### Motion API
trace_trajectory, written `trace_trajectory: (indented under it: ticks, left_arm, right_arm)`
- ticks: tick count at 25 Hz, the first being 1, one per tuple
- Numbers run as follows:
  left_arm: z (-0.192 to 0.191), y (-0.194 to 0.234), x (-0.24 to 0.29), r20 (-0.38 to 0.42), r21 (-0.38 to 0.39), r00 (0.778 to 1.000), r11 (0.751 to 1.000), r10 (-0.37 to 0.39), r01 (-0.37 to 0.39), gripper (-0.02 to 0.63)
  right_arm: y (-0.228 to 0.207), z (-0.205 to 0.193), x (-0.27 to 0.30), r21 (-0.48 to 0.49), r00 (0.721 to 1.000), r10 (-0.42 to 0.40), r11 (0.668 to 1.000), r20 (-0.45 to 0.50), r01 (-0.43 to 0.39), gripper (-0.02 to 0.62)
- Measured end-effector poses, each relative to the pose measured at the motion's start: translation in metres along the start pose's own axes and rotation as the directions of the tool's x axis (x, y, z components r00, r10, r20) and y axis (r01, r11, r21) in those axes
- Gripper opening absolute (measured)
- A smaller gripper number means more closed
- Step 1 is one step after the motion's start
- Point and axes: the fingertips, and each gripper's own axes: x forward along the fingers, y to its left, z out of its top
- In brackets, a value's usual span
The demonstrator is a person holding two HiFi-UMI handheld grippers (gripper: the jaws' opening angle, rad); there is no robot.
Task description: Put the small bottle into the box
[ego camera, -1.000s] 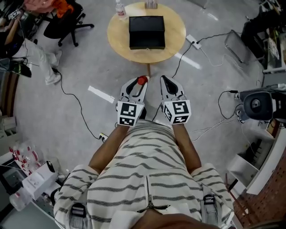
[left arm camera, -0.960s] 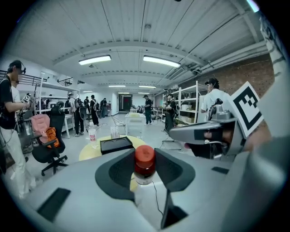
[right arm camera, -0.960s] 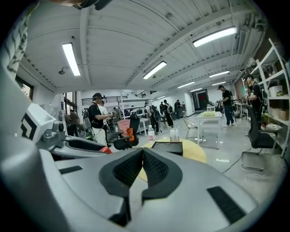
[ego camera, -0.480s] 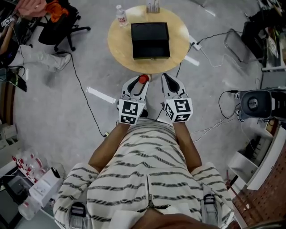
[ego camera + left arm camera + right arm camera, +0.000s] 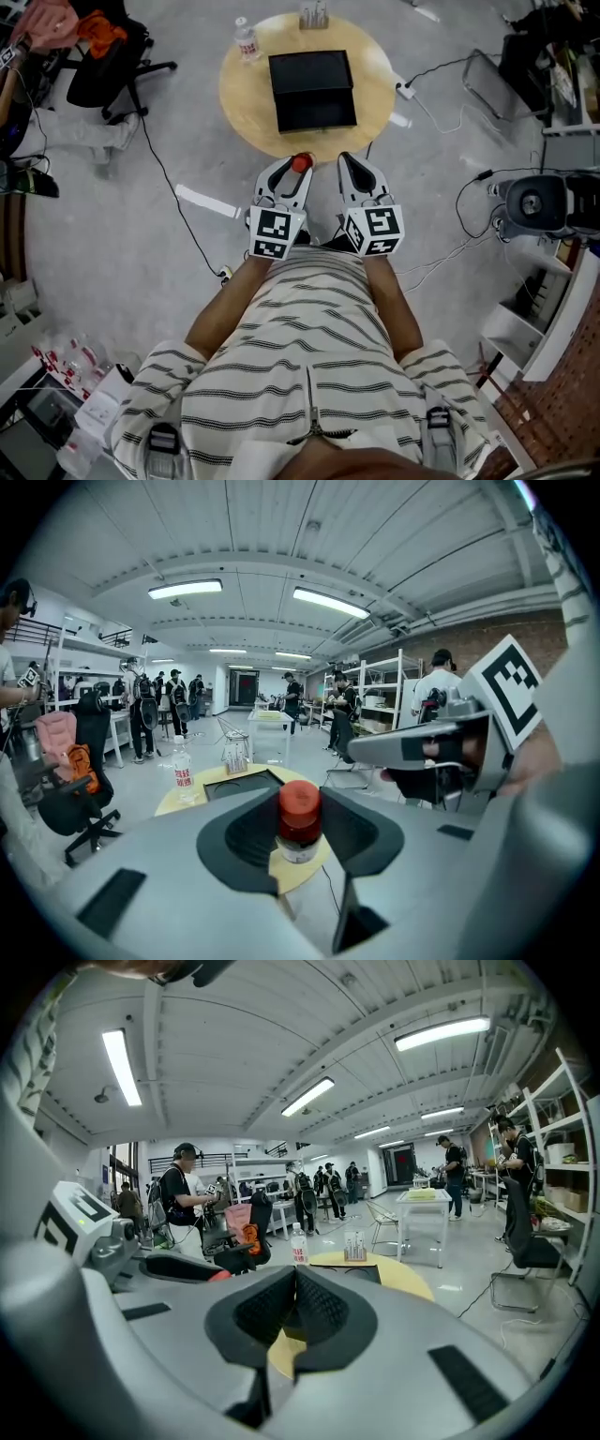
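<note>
Small bottle (image 5: pixel 300 819), red-capped, is sitting clamped between the jaws of the left gripper (image 5: pixel 294 169), over the floor just short of the round table's (image 5: pixel 242 105) near edge. Right gripper (image 5: pixel 294 1309) is hovering alongside, jaws pressed together, empty. Black box (image 5: pixel 313 89), apparently open, is lying mid-tabletop.

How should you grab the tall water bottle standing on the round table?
Grip the water bottle round its middle, coming level from the side: it stands upright near the table's edge, apart from the black box. The right gripper is shut and empty; the left gripper holds the small bottle.
</note>
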Motion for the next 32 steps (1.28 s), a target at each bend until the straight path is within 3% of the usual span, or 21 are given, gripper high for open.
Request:
trace_trajectory:
  ticks: [8,21,32]
  left_arm:
    - [-0.003,-0.004,0.013,-0.012,-0.002,1.000,1.000,-0.010,0.010,0.144]
    - [0.002,-0.003,0.046,-0.053,-0.013,0.996,0.997,0.075,-0.075,0.144]
    - [0.008,-0.003,0.077,-0.055,-0.005,0.993,0.994,0.107,-0.108,0.144]
  right_arm:
    - [-0.013,-0.002,0.003,0.002,1.000,-0.009,1.000,-0.011,0.009,0.019]
    - [-0.045,0.000,0.021,0.004,0.996,0.085,0.996,-0.029,-0.085,0.020]
    - [-0.072,-0.012,0.031,0.033,0.992,0.110,0.994,-0.055,-0.108,0.020]
